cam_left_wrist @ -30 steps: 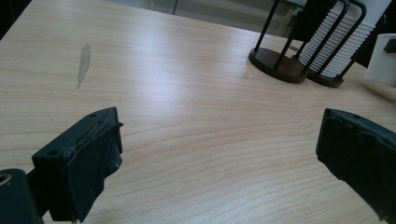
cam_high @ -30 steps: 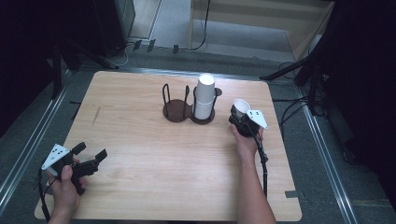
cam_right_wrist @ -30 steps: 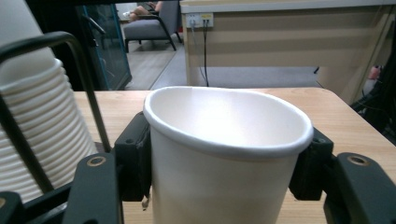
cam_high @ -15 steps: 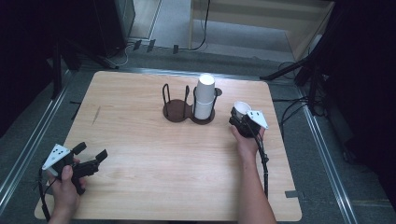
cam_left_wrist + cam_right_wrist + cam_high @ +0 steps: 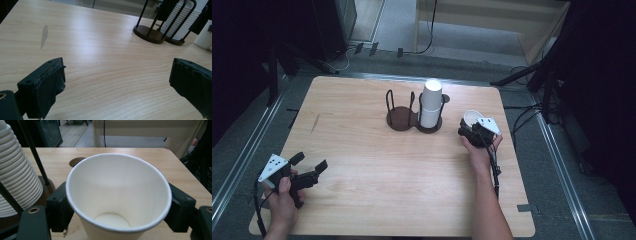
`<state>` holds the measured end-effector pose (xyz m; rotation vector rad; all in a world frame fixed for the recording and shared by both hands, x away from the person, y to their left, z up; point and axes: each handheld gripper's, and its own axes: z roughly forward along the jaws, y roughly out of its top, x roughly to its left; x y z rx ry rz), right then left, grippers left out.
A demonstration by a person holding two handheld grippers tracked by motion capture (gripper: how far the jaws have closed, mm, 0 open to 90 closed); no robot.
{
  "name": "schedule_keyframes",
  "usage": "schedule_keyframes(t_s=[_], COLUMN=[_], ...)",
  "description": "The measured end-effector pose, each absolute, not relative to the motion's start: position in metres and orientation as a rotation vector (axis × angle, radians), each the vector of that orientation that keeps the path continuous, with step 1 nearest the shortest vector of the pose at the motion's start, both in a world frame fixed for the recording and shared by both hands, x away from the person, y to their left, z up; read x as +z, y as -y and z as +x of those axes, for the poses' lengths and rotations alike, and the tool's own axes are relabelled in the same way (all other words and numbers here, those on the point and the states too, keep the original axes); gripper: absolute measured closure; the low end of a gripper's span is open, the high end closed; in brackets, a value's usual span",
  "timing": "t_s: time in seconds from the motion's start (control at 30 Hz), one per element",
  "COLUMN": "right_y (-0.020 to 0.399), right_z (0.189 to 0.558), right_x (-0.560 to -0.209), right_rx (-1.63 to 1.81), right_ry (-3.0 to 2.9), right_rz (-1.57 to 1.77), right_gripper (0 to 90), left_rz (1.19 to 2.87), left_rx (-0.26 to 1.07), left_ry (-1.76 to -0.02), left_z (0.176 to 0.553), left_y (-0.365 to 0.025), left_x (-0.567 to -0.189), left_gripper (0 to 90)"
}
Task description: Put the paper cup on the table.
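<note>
From the high view, the wooden counter (image 5: 377, 165) carries a dark two-slot cup holder (image 5: 412, 114) near its far middle, with a tall stack of white cups (image 5: 430, 104) in the right slot and the left slot bare. The right gripper (image 5: 469, 129) sits just right of that holder with a single white paper cup (image 5: 472, 118) between its jaws, standing upright on the counter, so the holder's wire posts and the stack are right next to it on that side. The left gripper (image 5: 309, 162) is way over at the near left corner, well apart from everything, jaws spread wide on nothing. In the left gripper view, those jaws stand far apart over bare wood, there's a greyish smear (image 5: 44, 35) on the counter ahead, and the holder with its stack plus the lone cup sit far off at the top right. In the right gripper view, the cup fills the gap between the jaws; they have just been opening, and whether the pads touch the cup's wall I can't tell, and the stack stands close at the left.
</note>
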<state>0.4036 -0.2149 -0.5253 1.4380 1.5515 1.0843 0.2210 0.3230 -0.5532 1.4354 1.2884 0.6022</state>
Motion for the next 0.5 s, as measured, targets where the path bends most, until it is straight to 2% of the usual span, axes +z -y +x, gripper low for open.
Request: schedule_keyframes(t_s=[0.13, 0.4, 0.5], right_y=[0.217, 0.219, 0.219], right_z=[0.401, 0.398, 0.394], right_x=[-0.526, -0.521, -0.516], right_rx=[1.088, 1.165, 1.177], right_ry=[-1.555, -1.629, -1.650], right_rz=[1.431, 1.437, 1.410], right_gripper=[18.3, 0.6, 0.0], left_rz=[1.434, 1.434, 1.433], left_rx=[0.604, 0.602, 0.603], left_ry=[-1.286, -1.287, -1.286], left_z=[0.221, 0.221, 0.221], left_y=[-0.323, -0.323, -0.323], left_x=[-0.553, -0.553, -0.553], left_gripper=[0.7, 0.7, 0.7])
